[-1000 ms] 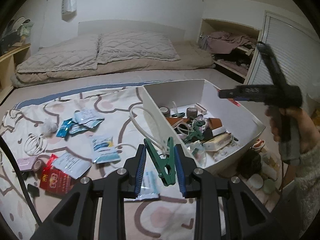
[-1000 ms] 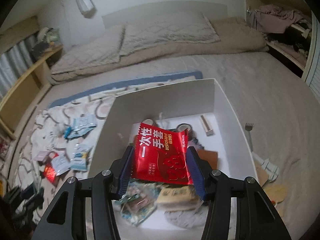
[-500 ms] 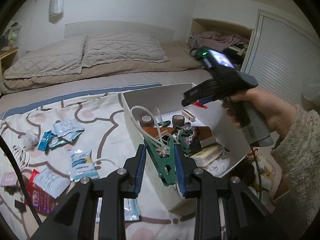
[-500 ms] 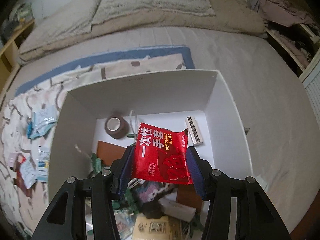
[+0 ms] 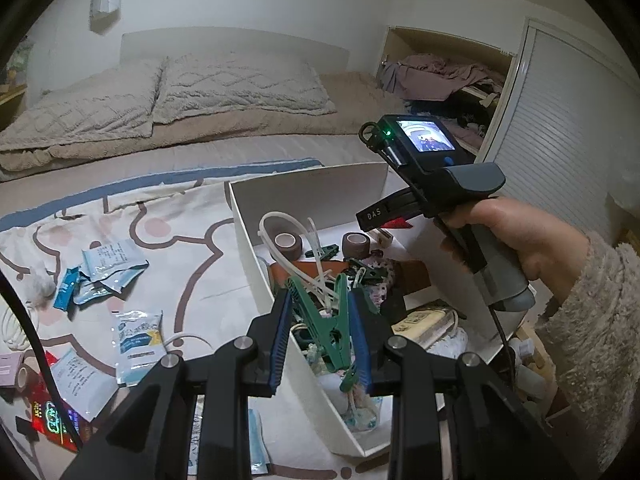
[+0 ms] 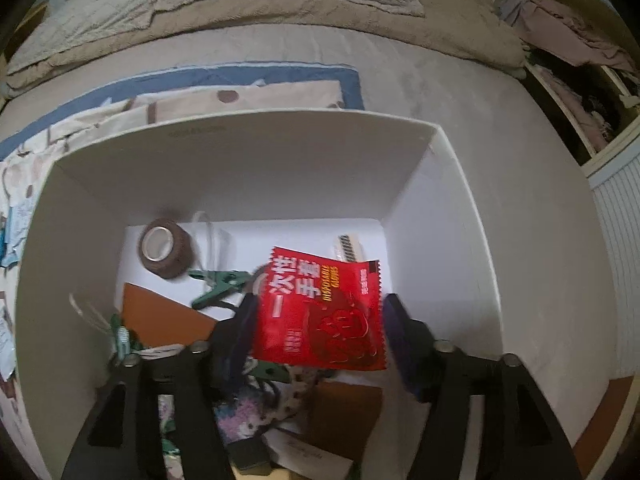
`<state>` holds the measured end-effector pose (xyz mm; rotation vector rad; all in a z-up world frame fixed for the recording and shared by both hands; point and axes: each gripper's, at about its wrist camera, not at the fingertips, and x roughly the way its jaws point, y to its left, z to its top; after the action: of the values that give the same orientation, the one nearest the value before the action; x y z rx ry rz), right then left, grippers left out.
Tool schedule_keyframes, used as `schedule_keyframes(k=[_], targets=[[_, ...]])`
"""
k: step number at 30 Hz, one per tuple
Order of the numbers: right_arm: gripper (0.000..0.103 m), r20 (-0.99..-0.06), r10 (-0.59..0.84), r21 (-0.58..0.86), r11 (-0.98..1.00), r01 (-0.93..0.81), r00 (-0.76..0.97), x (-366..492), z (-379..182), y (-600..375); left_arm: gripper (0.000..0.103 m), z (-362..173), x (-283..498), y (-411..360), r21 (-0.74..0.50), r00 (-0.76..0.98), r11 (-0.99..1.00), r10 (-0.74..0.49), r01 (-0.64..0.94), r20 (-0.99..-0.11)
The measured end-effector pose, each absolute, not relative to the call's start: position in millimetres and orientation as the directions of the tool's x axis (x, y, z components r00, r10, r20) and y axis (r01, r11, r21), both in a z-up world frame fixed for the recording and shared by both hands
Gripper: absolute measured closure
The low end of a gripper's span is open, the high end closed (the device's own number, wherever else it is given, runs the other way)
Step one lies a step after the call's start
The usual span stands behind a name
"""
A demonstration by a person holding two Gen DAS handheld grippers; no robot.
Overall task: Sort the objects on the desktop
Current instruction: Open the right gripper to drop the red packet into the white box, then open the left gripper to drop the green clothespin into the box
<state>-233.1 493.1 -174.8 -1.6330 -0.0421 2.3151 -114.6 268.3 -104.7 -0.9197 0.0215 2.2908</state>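
My left gripper (image 5: 322, 330) is shut on a green clothespin (image 5: 326, 316) and holds it over the near left wall of the white box (image 5: 276, 256). My right gripper (image 6: 320, 320) hangs over the inside of the white box (image 6: 248, 160). Its jaws stand wide apart, and the red disposable-gloves packet (image 6: 320, 312) sits tilted between them, clear of the right finger. The right gripper's body (image 5: 436, 184), held by a hand, shows in the left wrist view above the box.
The box holds brown tape rolls (image 6: 166, 248), a green clip (image 6: 218, 284), an orange card (image 6: 160, 316) and white tubing (image 5: 288, 236). Blue and white sachets (image 5: 108, 268) and a red packet (image 5: 52, 420) lie on the patterned blanket (image 5: 184, 240). A bed (image 5: 168, 108) lies behind.
My right gripper has moved lower into the box and its jaws have spread; the red packet now tilts loose between them. My left gripper carried the clothespin rightwards, over the box's wall.
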Motion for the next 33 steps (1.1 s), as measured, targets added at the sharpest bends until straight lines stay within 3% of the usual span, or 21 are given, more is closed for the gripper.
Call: schedule_keyframes(k=[7, 15, 17, 18, 30, 33], targets=[[0.029, -0.914, 0.244, -0.184, -0.961, -0.204, -0.323, -221, -168, 495, 0.074, -105, -115, 277, -0.224, -0.515, -0.774, 0.577, -0.592, -0.634], [0.027, -0.857, 0.159, -0.068, -0.978, -0.199, -0.491, -173, -116, 500, 0.074, -90, -134, 288, -0.234, -0.503, -0.772, 0.58, -0.591, -0.641], [0.015, -0.834, 0.15, -0.053, -0.98, -0.193, -0.531, -157, -106, 498, 0.074, -87, -141, 294, -0.245, -0.492, -0.768, 0.585, -0.591, -0.645], [0.014, -0.825, 0.143, -0.047, -0.981, -0.186, -0.547, -152, -103, 497, 0.074, -86, -144, 296, -0.247, -0.488, -0.767, 0.585, -0.592, -0.648], [0.014, -0.691, 0.197, -0.059, -0.974, -0.218, -0.695, -76, -87, 484, 0.074, -105, -190, 357, -0.22, -0.4, -0.778, 0.516, -0.588, -0.757], [0.014, -0.679, 0.169, 0.001, -0.973, -0.231, -0.715, -63, -91, 490, 0.074, -118, -197, 371, -0.219, -0.364, -0.782, 0.493, -0.583, -0.79]])
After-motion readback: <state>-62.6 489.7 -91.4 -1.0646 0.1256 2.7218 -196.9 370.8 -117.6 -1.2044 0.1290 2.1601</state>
